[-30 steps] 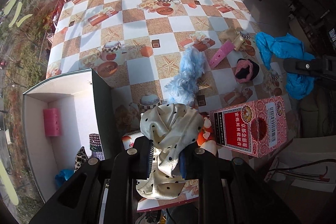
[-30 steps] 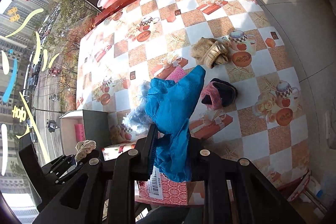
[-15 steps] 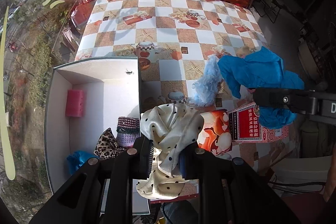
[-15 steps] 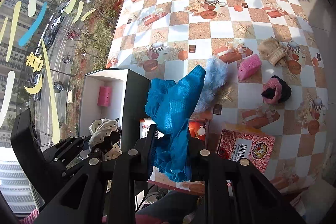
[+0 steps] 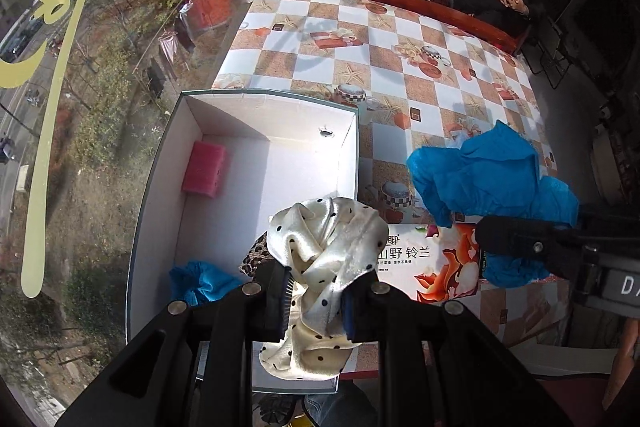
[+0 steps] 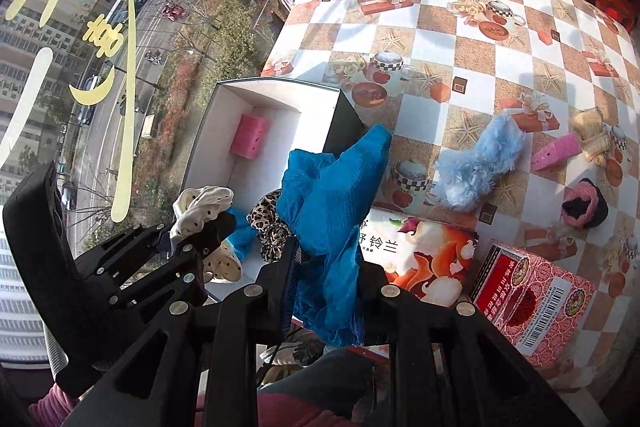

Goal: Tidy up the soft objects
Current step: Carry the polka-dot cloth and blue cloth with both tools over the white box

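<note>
At the left edge of the table (image 6: 472, 75) sits a white open cardboard box (image 5: 256, 163). Inside it lie a pink foam block (image 5: 204, 167), a small blue cloth (image 5: 196, 283) and a leopard-print scrunchie (image 6: 268, 227). The left tool (image 5: 316, 299) is clenched on a cream satin scrunchie with black dots (image 5: 324, 255) and holds it over the near end of the box. Just to the right, the right tool (image 6: 328, 287) is clenched on a crumpled blue cloth (image 6: 332, 203), maybe above the box's right wall. A flat flowered box (image 6: 420, 255) lies below it. Farther right on the table lie a fluffy light-blue scrunchie (image 6: 476, 163), a pink sponge wedge (image 6: 556, 151), a tan knitted piece (image 6: 592, 131) and a pink-and-black scrunchie (image 6: 584, 203). A red patterned carton (image 6: 532, 299) sits at the near edge.
</note>
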Motion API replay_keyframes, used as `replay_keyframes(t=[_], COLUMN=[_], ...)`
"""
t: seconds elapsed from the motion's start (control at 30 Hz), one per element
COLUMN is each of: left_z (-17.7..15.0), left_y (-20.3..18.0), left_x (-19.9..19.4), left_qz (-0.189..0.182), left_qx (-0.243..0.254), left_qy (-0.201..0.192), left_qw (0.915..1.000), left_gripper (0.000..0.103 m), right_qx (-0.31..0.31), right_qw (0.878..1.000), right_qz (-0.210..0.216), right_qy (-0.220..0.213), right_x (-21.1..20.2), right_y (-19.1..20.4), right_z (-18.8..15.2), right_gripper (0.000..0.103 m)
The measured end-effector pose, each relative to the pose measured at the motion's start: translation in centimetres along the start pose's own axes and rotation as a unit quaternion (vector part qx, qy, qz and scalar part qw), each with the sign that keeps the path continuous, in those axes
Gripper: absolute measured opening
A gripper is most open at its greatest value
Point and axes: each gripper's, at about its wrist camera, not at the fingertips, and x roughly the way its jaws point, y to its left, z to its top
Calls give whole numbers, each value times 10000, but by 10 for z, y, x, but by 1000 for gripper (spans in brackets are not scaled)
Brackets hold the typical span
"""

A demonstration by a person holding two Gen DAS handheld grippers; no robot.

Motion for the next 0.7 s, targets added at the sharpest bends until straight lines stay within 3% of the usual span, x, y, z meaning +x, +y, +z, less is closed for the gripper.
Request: replay_keyframes(t=[0.7], left_z=[-20], left_y=[48], left_x=[-8], left_qz=[172], left_qx=[-510], left_qy=[-44], left_qw=[9985], left_gripper=[22], right_qx=[-683], right_qw=[9973], right_qz=[8], right_qy=[259], right_x=[22], right_y=[57], right_z=[0], right_gripper=[24])
